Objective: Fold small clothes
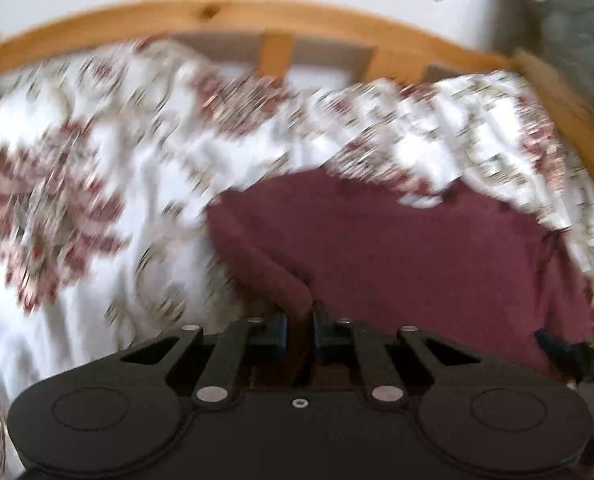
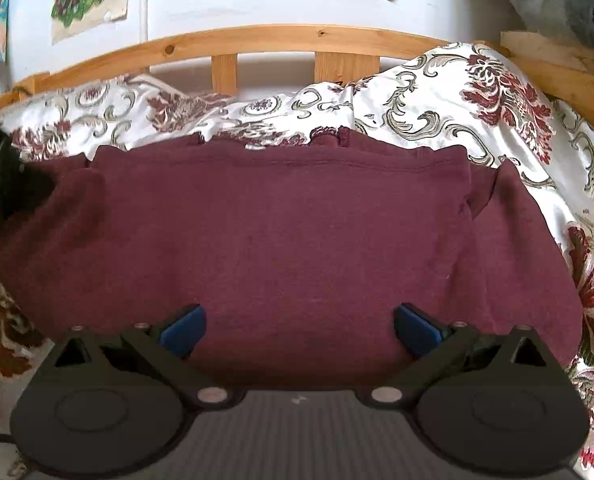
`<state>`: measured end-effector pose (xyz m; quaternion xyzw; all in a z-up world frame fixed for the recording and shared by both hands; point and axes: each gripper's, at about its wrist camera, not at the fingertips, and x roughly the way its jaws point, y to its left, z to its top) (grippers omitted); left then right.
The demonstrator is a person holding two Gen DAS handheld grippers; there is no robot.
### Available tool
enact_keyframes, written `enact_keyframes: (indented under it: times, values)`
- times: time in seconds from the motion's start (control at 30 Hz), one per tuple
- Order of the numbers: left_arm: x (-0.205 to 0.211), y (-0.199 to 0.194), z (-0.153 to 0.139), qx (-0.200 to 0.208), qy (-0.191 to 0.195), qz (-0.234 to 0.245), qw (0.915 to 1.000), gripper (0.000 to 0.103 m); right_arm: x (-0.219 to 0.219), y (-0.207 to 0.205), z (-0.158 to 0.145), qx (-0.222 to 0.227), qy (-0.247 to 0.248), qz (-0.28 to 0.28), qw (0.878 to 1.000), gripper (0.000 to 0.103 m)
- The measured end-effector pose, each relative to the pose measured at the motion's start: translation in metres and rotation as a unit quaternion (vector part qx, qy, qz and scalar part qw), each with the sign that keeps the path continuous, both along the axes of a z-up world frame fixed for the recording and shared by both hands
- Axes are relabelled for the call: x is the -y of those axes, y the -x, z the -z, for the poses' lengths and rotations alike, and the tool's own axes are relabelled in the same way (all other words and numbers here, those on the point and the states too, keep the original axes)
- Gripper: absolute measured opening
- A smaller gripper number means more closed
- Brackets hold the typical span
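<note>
Still flat across the bedspread (image 2: 437,92) near the wooden bed frame (image 2: 257,40), maroon garment (image 2: 289,232) pinched at its left edge by left gripper (image 1: 299,326), right gripper (image 2: 299,328) spread wide, holding nothing; could slip free, thin bite on thick knit.
</note>
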<state>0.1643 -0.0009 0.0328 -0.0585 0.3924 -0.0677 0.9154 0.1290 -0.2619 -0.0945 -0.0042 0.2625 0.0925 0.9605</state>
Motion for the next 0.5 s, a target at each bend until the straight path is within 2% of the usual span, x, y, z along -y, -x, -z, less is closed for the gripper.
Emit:
enact_keyframes:
  times: [0.13, 0.27, 0.4, 0.5]
  values:
    - [0.036, -0.005, -0.036, 0.039, 0.016, 0.05, 0.9979, 0.011, 0.01, 0.006, -0.009, 0.006, -0.006, 0.025, 1.0, 0.103]
    - [0.082, -0.014, -0.054, 0.047, 0.032, 0.102, 0.9931, 0.009, 0.023, 0.017, -0.014, 0.01, -0.001, 0.041, 0.999, 0.103]
    - [0.13, -0.022, -0.046, 0.041, 0.039, 0.146, 0.9876, 0.008, 0.034, 0.033, -0.018, 0.024, 0.024, 0.05, 0.998, 0.103]
    - [0.163, -0.029, -0.02, 0.017, 0.03, 0.17, 0.9849, 0.008, 0.041, 0.04, -0.018, 0.023, 0.052, 0.059, 0.997, 0.103]
